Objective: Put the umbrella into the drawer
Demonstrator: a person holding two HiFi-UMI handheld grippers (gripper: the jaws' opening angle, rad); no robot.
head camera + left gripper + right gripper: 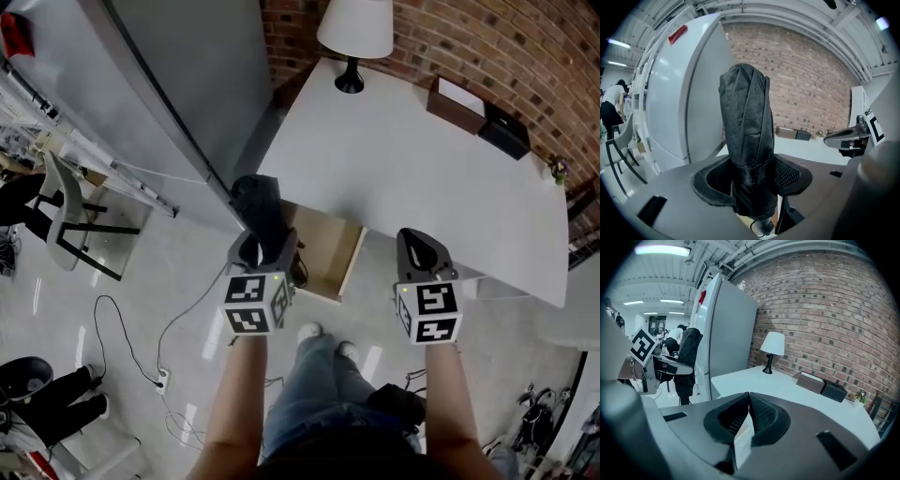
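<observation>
While the drawer (330,251) stands open beneath the white worktop (412,169), the left tongs (266,249) clench the folded black umbrella (257,201) crosswise between their pads, near the drawer's left edge. Lowering it inside looks the next move. The right tongs (421,255) are pressed together, empty.

I count one umbrella (260,208), one drawer (330,253), one table (403,173), one lamp (356,28) and two boxes (457,105).
</observation>
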